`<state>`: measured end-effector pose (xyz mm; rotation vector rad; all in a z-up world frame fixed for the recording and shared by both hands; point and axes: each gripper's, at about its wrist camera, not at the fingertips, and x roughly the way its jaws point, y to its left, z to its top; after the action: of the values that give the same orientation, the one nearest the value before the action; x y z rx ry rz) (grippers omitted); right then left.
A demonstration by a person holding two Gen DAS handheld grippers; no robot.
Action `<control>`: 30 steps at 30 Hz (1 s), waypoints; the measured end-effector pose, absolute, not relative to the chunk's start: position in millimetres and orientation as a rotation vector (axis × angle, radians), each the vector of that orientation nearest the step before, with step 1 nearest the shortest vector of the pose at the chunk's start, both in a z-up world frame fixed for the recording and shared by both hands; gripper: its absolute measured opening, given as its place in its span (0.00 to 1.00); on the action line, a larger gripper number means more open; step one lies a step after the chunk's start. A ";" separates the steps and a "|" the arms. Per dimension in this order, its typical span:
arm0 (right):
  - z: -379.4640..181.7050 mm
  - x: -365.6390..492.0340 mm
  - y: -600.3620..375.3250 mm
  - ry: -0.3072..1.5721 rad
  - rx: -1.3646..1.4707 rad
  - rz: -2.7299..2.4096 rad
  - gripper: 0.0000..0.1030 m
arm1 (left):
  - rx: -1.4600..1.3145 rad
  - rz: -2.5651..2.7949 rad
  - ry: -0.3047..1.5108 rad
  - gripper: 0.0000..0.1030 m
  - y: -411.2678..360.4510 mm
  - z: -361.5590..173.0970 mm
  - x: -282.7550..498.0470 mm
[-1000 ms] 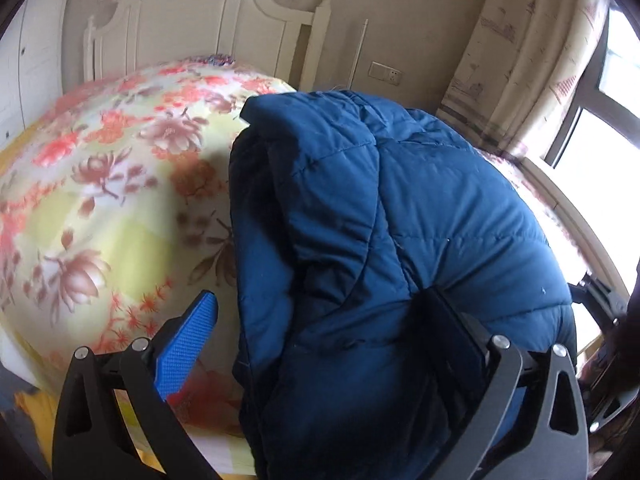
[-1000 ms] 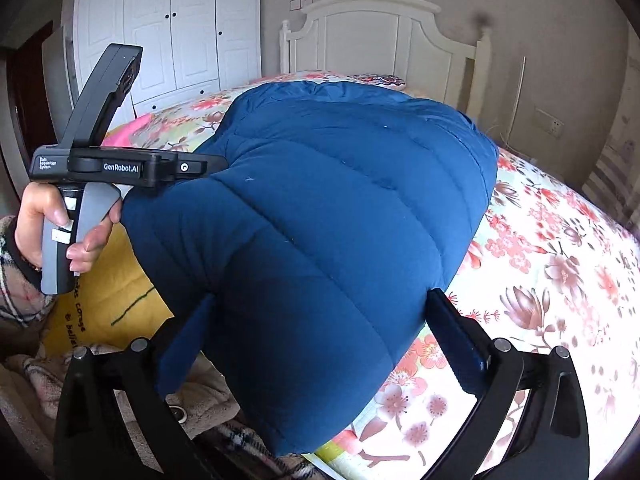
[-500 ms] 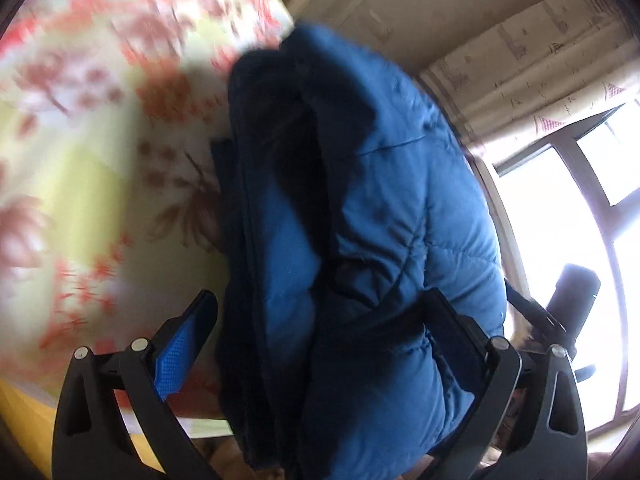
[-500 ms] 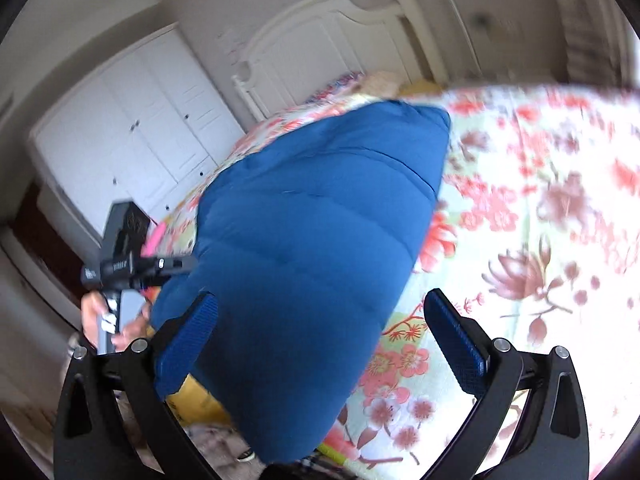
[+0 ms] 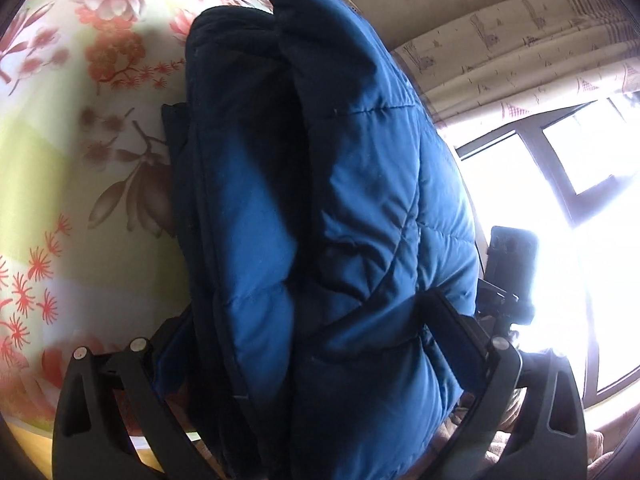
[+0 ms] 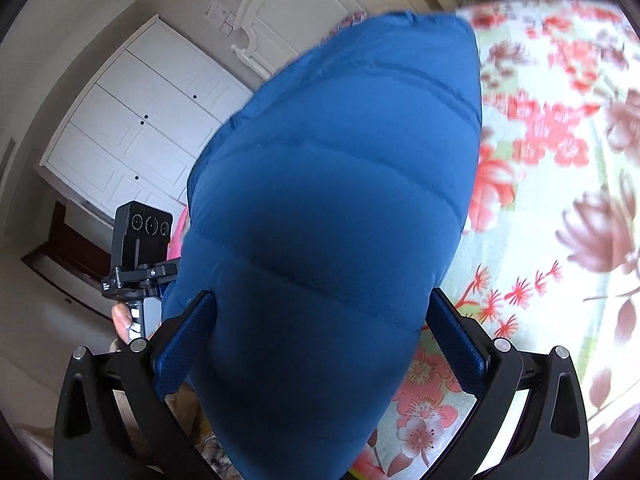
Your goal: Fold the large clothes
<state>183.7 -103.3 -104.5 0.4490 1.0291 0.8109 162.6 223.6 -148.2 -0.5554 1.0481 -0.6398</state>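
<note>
A thick, folded blue padded jacket (image 5: 360,184) fills the left wrist view, resting on its edge against the floral bedspread (image 5: 80,160). My left gripper (image 5: 310,312) is open wide, and the jacket's bulk sits between its fingers, touching both. In the right wrist view the same jacket (image 6: 340,200) bulges between the fingers of my right gripper (image 6: 322,300), which is also open wide. The two grippers flank the jacket's near end from opposite sides. The left tool (image 6: 140,248) shows behind the jacket, held by a hand (image 6: 122,318).
The floral bedspread (image 6: 560,200) stretches to the right of the jacket. A white headboard (image 6: 304,12) and white wardrobe (image 6: 132,132) stand behind. A curtain (image 5: 500,52) and a bright window (image 5: 580,160) lie beyond the bed's far side.
Both views have rolled and pushed in closer to the jacket. Its bulk now fills the gap between each pair of fingers. The finger spacing looks unchanged.
</note>
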 end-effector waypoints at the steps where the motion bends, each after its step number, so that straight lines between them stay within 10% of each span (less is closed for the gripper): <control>1: -108.3 185.8 -105.1 1.048 0.478 0.825 0.96 | -0.546 -0.646 1.051 0.98 221.1 -147.3 164.2; 6: -108.9 181.3 -99.4 1.036 0.461 0.822 0.96 | -0.513 -0.657 1.038 0.98 206.3 -144.8 163.4; 21: -83.6 143.9 -86.8 0.714 0.276 0.728 0.66 | -0.437 -0.548 0.749 0.52 181.8 -123.3 96.6; 30: -45.5 154.9 -138.2 0.525 0.264 0.628 0.63 | -0.390 -0.619 0.624 0.50 125.9 -81.7 126.0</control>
<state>154.9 -138.2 -45.5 0.2638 0.5252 0.6285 126.0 125.9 -81.7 -0.3895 0.6243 -0.6188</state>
